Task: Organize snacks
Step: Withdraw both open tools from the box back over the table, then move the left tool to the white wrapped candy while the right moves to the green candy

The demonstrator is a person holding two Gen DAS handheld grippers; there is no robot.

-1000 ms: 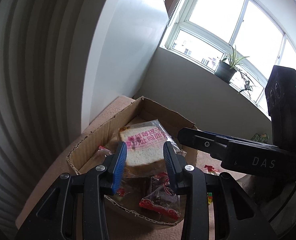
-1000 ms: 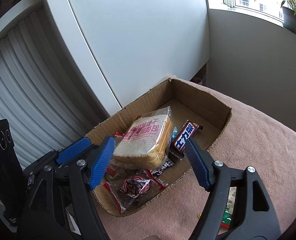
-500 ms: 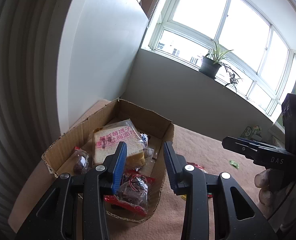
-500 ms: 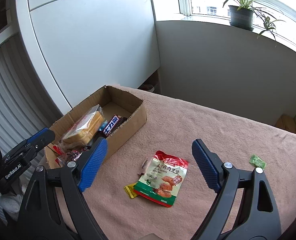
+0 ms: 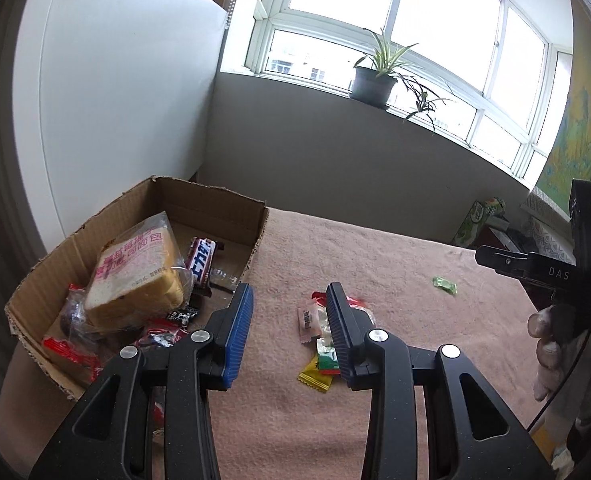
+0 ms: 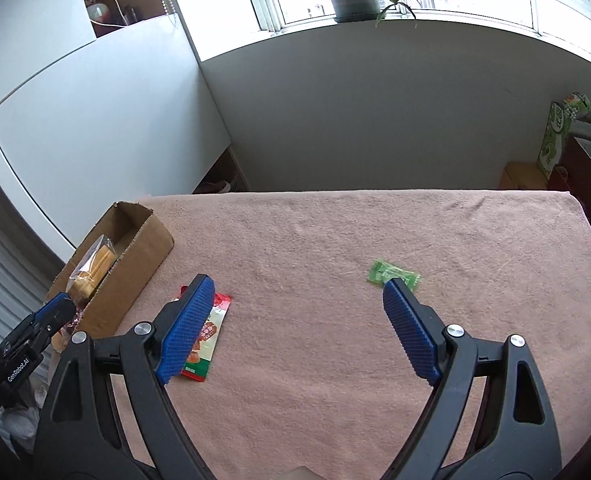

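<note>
Green candy (image 6: 393, 276): lies alone on the counter (image 6: 335, 248), well apart from the other loose snacks, just past the tip of my right claw's right-hand finger.
Right claw (image 6: 297, 294): my jaws have just been opening; they stand wide, nothing between them but bare cloth.
Bearing: candy sits to the right of my right claw's midline and slightly far; I judge a short shift right would centre it.
Long axis: candy runs roughly left to right, tilted a little; my jaws close along that line too, so I judge a wrist turn would help.
Left claw (image 5: 289, 300): narrow gap, empty, poised over the cluster of red pouch (image 5: 347, 312) and small wrappers.
Nearer hand: right for the candy, left for the pouch cluster.
Cardboard box (image 5: 211, 200): far left on the counter, already holding bread (image 5: 135, 276) and a chocolate bar (image 5: 202, 258).
</note>
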